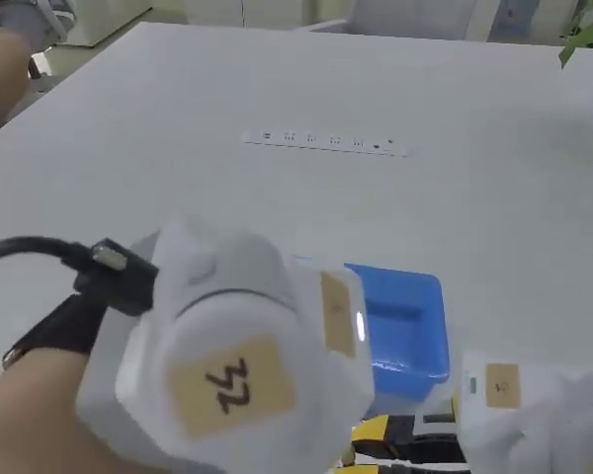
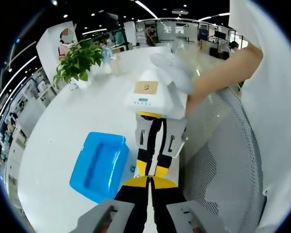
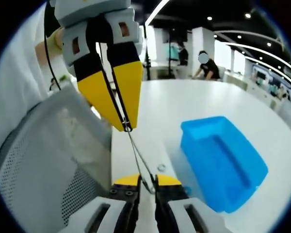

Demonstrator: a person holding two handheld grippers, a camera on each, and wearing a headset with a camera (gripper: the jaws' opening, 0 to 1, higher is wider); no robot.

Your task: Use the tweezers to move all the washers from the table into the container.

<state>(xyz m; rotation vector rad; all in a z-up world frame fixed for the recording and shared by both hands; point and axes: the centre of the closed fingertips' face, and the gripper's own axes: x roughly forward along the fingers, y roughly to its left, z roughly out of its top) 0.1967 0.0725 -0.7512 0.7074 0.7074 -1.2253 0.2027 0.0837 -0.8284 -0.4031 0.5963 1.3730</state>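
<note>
In the right gripper view, the right gripper (image 3: 148,185) and the left gripper (image 3: 127,127) face each other tip to tip just beside the container (image 3: 242,187). The thin tweezers (image 3: 138,160) run between them. The left jaws are pressed together on the far end, while the right jaws sit nearly closed with the near end pinched in their narrow gap. Both holding at once looks like a hand-over or a re-seating of the tool, so that one gripper ends up with a grip fit for squeezing. One small washer (image 3: 161,168) lies flat on the table (image 3: 184,102), just beside the near corner of the container and close to the right jaws. The container is open-topped and looks empty. In the left gripper view, the two pairs of jaws meet in line beside the container's long side, both drawn narrow. In the head view, the left gripper's bulky body covers the meeting point in front of the container, so the washer's place can't be told there. The container stands near enough for a short carry once a washer is picked up.
</note>
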